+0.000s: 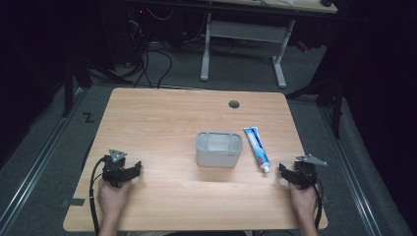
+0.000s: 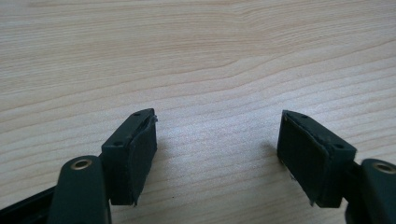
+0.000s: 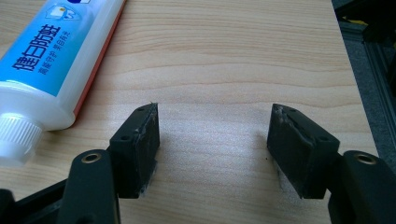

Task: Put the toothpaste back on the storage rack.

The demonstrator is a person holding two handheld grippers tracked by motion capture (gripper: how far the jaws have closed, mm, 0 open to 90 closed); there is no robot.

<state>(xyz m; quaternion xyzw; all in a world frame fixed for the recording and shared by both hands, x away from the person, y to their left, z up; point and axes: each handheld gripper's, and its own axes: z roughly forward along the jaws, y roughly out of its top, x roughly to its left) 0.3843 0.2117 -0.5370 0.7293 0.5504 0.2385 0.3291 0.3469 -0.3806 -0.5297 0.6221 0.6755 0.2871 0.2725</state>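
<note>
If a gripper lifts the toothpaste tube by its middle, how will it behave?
The toothpaste tube looks soft and full, so it will probably dent under the pads. Its glossy skin may slip. Lying flat, with its flat crimped end, it seems unlikely to roll.

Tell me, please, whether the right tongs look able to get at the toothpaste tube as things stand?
Probably yes. The right tongs are open and rest just right of the toothpaste tube, whose cap end points toward them; only bare table lies between, and the grey holder stands on the tube's far side.

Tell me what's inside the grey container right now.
Looking down into the grey container, I see pale inner walls and a divider, with no object visible. Its near wall hides the front part of the floor.
</note>
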